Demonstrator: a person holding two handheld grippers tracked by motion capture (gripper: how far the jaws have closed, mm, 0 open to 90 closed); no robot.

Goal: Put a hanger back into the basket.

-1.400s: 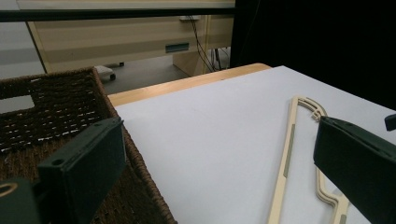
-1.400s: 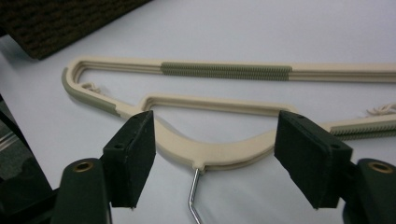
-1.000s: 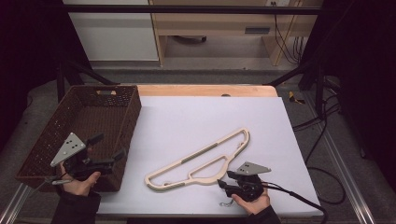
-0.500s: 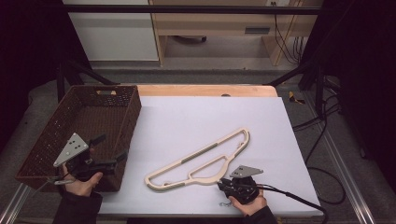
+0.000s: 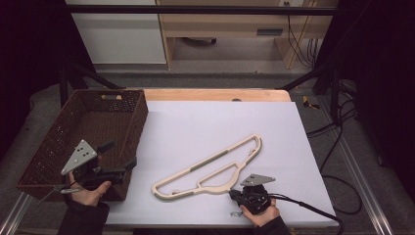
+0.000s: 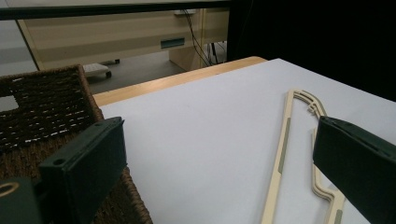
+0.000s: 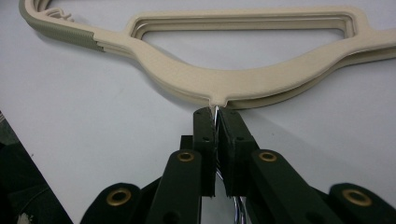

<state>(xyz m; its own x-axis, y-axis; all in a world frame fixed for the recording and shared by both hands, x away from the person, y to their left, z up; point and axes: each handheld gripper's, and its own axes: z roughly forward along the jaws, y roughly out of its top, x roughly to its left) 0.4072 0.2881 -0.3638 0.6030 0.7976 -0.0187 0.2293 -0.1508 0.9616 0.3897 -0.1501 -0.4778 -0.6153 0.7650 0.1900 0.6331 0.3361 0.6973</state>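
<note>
1. The right gripper point(image 5: 234, 195) sits at the lower centre-right of the high view, held in a hand point(image 5: 262, 215) at the bottom edge. In the right gripper view its jaws are pressed almost together on the thin metal hook point(image 7: 216, 116) where it leaves the neck of the hanger.
2. The hanger point(image 5: 210, 163) is cream plastic with grey grip strips and lies flat on the white table surface point(image 5: 205, 122). Its long axis runs diagonally, from lower centre-left to upper right of centre in the high view. The neck and hook point toward the bottom edge, at the right gripper.
3. The left gripper point(image 5: 119, 157) is at the lower left of the high view, above the near right corner of the basket. Its jaws stand wide apart and hold nothing; the left gripper view shows one jaw at each side with the table between.
4. The brown wicker basket point(image 5: 58, 142) occupies the left of the high view, well apart from the hanger.
</note>
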